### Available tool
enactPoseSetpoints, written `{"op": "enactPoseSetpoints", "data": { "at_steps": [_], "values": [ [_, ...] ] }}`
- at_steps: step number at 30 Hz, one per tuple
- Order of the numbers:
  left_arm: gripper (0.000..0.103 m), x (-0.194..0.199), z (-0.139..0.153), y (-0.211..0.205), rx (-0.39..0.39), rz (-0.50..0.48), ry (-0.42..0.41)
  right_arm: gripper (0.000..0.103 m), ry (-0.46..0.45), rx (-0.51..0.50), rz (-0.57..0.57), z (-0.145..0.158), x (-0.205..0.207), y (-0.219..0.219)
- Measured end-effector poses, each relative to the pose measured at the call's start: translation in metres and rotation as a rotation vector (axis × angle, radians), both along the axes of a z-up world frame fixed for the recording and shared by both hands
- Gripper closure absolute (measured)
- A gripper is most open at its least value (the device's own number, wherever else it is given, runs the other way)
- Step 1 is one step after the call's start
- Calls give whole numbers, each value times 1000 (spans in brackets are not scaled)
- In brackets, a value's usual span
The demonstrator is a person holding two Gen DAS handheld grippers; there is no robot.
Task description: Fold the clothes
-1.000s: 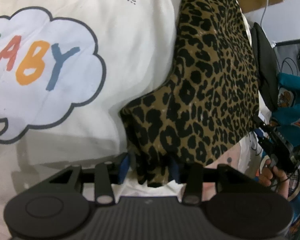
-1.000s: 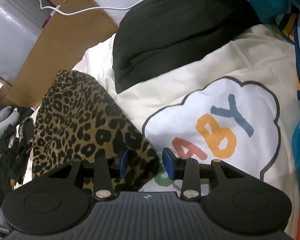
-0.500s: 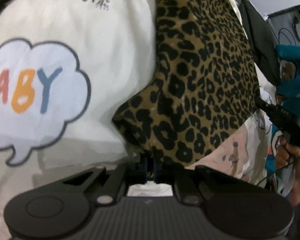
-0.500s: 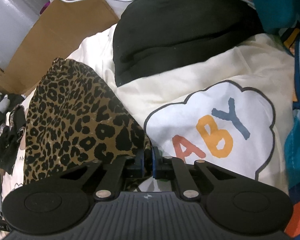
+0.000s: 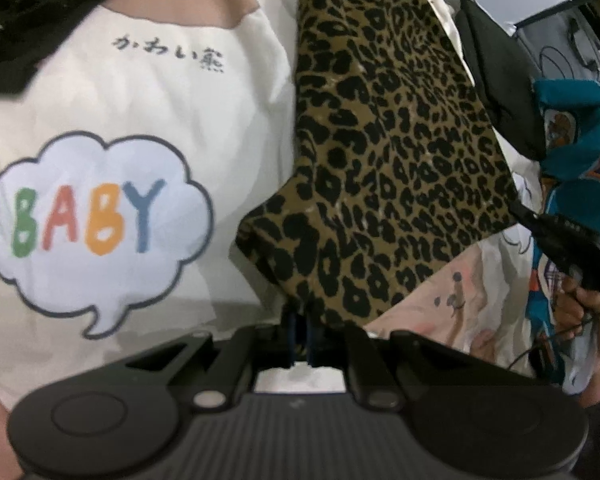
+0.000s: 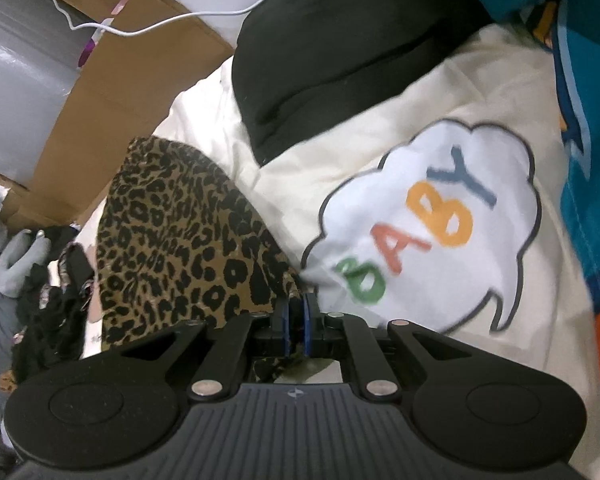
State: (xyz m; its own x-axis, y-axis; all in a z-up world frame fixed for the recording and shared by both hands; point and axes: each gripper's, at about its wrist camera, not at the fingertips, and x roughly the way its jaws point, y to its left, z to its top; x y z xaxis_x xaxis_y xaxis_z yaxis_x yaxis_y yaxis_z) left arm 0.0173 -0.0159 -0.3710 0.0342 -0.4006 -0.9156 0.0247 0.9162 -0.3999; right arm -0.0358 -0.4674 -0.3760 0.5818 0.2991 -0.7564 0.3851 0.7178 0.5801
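Now both tools, left tool (image 5: 299,334) and right tool (image 6: 296,322), pinch the leopard-print garment (image 5: 388,168).

Each tool is matte black plastic: a broad ribbed housing flanked by two round recessed discs, with angled linkage arms pinned by silver screws. The left tool (image 5: 299,336) and the right tool (image 6: 295,320) both end in slim fingers faced with blue pads (image 6: 309,322). In the left wrist view a hand (image 5: 592,320) shows with a thin black cable trailing across it.
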Motion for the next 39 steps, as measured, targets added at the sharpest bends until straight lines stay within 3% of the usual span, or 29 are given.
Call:
{"op": "enactPoseSetpoints", "data": {
  "at_steps": [13,25,30,32,36,39],
  "values": [
    [99,36,32,35,131,-100,-22,99,57,162,51,-7,-28,41],
    [98,57,55,63,156,-181,-24,99,99,232,133,-6,-34,68],
    [98,65,57,72,126,-213,-32,99,143,212,125,-19,-33,68],
    [98,65,56,65,112,-275,-81,99,154,191,132,-21,-32,70],
    [98,49,41,82,58,-148,-118,99,175,153,155,-24,-27,74],
    [98,33,29,89,29,-172,-119,99,200,117,178,-25,-23,79]
  ]
}}
